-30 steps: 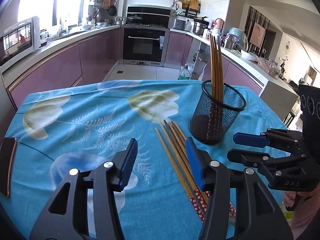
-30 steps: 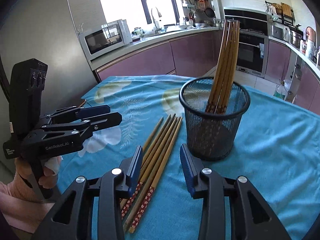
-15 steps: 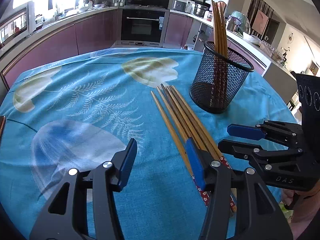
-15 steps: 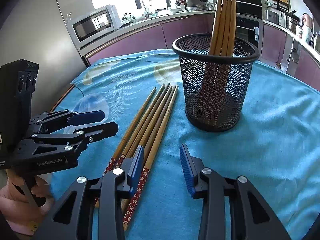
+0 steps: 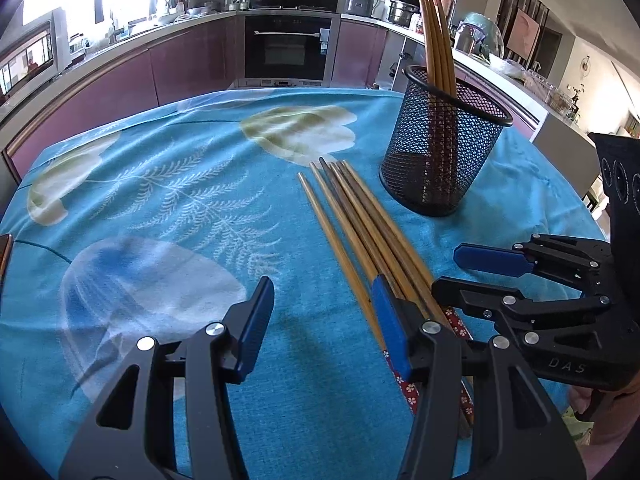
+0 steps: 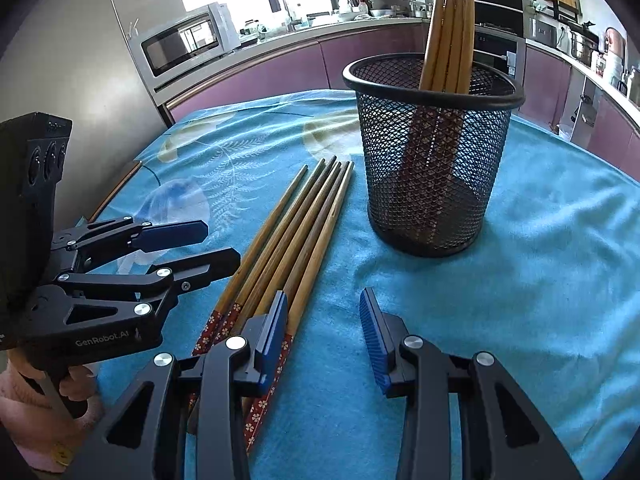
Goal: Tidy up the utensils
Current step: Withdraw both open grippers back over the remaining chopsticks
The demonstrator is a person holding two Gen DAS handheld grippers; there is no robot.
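Several wooden chopsticks with red flowered handles (image 5: 360, 224) (image 6: 292, 236) lie side by side on the blue tablecloth. A black mesh holder (image 5: 440, 152) (image 6: 432, 160) stands just beyond them with several chopsticks upright inside. My left gripper (image 5: 322, 320) is open and empty, low over the cloth, with its right finger over the handle ends. My right gripper (image 6: 324, 324) is open and empty, with its left finger over the handle ends. Each gripper shows in the other's view, the right one (image 5: 472, 272) and the left one (image 6: 216, 244).
The table edge (image 6: 120, 188) runs close on the left. A kitchen counter with a microwave (image 6: 184, 44) and an oven (image 5: 288, 48) lies beyond the table. A dark flat object (image 5: 4, 248) sits at the far left edge of the cloth.
Both grippers have moved forward and down toward the chopsticks on the cloth. The holder and chopsticks now look closer. Both stay open.
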